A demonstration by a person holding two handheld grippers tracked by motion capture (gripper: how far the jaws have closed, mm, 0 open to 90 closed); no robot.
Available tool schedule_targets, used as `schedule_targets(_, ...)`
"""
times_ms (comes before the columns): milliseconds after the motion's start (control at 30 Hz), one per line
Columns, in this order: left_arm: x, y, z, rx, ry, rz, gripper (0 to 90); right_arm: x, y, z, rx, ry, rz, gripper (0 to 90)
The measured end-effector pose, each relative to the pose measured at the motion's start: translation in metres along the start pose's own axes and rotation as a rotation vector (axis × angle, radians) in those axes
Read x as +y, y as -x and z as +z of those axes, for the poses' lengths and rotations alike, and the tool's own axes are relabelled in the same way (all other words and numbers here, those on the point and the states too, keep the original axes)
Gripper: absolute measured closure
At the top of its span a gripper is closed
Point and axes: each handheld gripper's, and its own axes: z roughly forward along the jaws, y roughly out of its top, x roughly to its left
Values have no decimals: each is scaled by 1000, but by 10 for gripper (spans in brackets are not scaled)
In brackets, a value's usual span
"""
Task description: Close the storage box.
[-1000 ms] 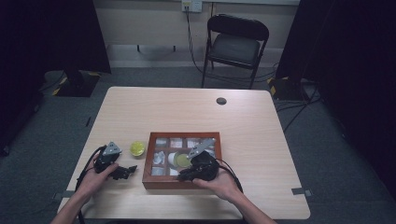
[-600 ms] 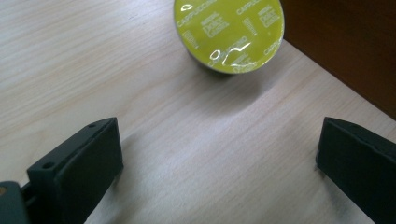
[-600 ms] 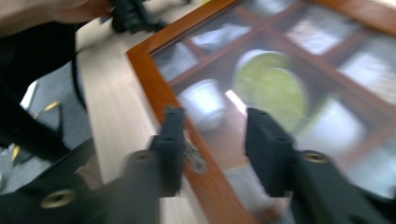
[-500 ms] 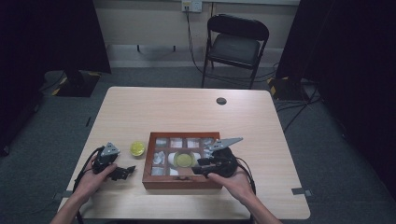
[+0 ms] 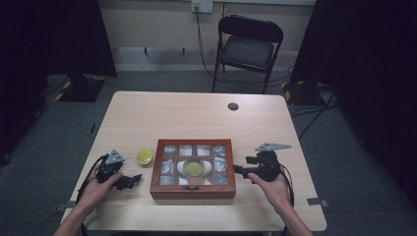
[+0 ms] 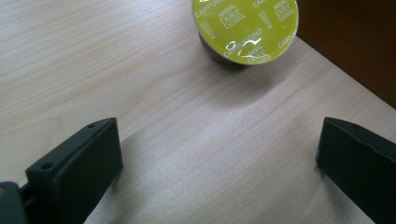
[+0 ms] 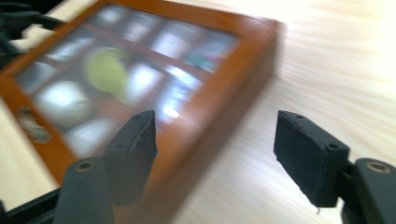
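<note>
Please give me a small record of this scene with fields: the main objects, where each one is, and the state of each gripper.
box: wooden box with a glass lid, lid closed, near the table's front edge
capsule on lid: yellow-green capsule lying on the glass, at the middle
capsule on table: second yellow-green capsule, foil marked Cappuccino, just left of the box
left gripper: jaws open, nothing between them, pointing toward the table capsule
right gripper: right of the box, jaws just been opening, nothing between them
table: light wood

A pale wooden table (image 5: 196, 115) carries a wooden box (image 5: 193, 189), a yellow-green capsule (image 5: 144, 156) beside it, and, seemingly, a dark grommet (image 5: 233, 106).
</note>
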Motion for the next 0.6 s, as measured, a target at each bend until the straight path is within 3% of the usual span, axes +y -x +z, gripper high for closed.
schedule_targets(33,0,0,0,0,0,-1,0,-3,7,-1,-30,1,5,287)
schedule_targets(67,0,0,0,0,0,-1,0,-10,22,2,-67,-22,29,266)
schedule_targets(100,0,0,0,0,0,-1,0,-10,22,2,-67,-22,29,266)
schedule_targets(133,0,0,0,0,0,0,0,-18,38,5,-113,-47,62,232)
schedule_targets(167,0,0,0,0,0,-1,0,-18,38,5,-113,-47,62,232)
schedule_targets(233,0,0,0,-1,0,-1,0,-26,49,7,-166,-76,76,217)
schedule_targets(267,0,0,0,1,-1,-1,0,-33,57,9,-225,-108,85,176)
schedule_targets(300,0,-1,0,4,-1,-4,0,-33,57,9,-225,-108,85,176)
schedule_targets(433,0,-2,0,25,-2,-25,0,-42,64,11,-349,-110,81,171)
schedule_targets(467,0,-2,0,28,-1,-27,0,-46,62,12,-380,-86,64,163)
schedule_targets(500,0,-2,0,28,-1,-27,0,-46,62,12,-380,-86,64,163)
schedule_targets(533,0,-2,0,27,-1,-28,0,-52,59,16,-420,-50,41,123)
schedule_targets(600,0,-2,0,28,-1,-28,0,-54,57,17,-426,-26,45,115)
